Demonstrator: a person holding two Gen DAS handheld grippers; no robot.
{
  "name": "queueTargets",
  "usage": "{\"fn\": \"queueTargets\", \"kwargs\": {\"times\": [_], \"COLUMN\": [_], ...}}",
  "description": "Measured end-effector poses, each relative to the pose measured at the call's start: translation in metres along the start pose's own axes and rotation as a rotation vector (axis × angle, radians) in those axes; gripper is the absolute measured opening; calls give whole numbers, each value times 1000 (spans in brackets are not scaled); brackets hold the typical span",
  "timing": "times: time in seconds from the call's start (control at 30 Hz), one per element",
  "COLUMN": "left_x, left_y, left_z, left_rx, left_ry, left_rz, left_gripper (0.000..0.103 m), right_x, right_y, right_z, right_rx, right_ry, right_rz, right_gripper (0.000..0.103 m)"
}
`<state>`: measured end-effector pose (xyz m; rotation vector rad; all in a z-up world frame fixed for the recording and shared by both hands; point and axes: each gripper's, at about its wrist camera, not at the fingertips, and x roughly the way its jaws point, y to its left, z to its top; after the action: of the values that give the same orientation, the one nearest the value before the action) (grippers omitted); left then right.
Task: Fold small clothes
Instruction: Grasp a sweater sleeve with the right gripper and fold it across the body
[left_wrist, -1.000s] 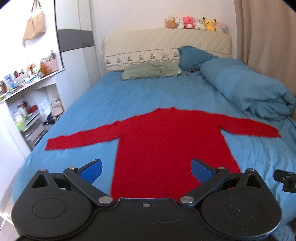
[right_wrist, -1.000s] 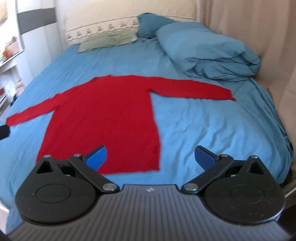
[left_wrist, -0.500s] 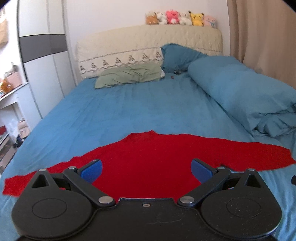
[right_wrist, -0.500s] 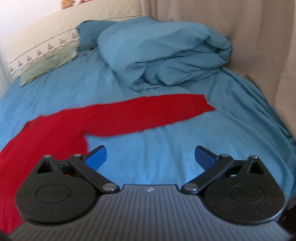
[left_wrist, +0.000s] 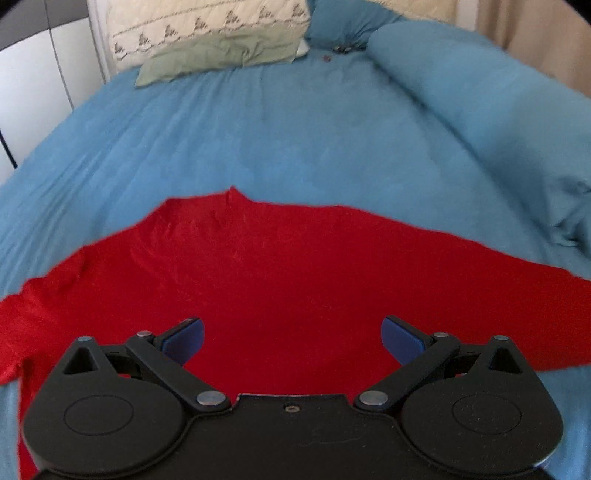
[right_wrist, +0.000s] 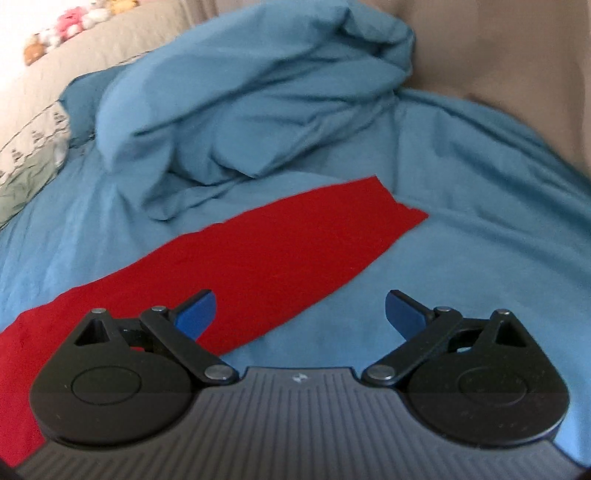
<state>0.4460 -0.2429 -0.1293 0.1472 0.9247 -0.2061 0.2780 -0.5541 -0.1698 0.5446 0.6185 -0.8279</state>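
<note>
A red long-sleeved top (left_wrist: 295, 273) lies flat on the blue bed sheet (left_wrist: 280, 140), sleeves spread to both sides. My left gripper (left_wrist: 292, 338) is open and empty, low over the chest of the top below its neckline. In the right wrist view, the top's right sleeve (right_wrist: 280, 251) runs diagonally to its cuff. My right gripper (right_wrist: 300, 314) is open and empty over the sleeve's lower edge, its left fingertip (right_wrist: 195, 314) above the red cloth, its right one above bare sheet.
A bunched blue duvet (right_wrist: 258, 110) lies just beyond the sleeve cuff, also along the right in the left wrist view (left_wrist: 480, 110). A green pillow (left_wrist: 221, 55) and cream headboard (left_wrist: 207, 18) stand at the far end. A beige curtain (right_wrist: 498, 48) hangs at right.
Both grippers have moved forward and lower over the top. The left has closed in on the chest and neckline; the right has swung right onto the sleeve near its cuff. Both stay open.
</note>
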Motion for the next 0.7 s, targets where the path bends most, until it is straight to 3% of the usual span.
{"fn": "queueTargets", "kwargs": {"times": [0.13,0.27,0.4,0.57,0.7], "left_x": [33,53,67,83,88], "left_y": [-3,-2,-1,4,12], "left_z": [0,3,6,8,7], "left_rx": [5,-17,-41,-45,-76], "left_ry": [27,36,51,96,104], "left_rz": [46,51,46,48,23], "left_gripper": [103,103,103,103,103], "right_x": [33,54,62,67,63], "right_y": [-10,-21,-29,-38,-35], "right_z": [3,7,12,20,29], "right_rx": [52,102,132,162,139], "right_ry": [14,-2,-38,-44,-48], "right_rz": [-12,-21,-29,-40,-30], "right_gripper": [103,85,74,39,24]}}
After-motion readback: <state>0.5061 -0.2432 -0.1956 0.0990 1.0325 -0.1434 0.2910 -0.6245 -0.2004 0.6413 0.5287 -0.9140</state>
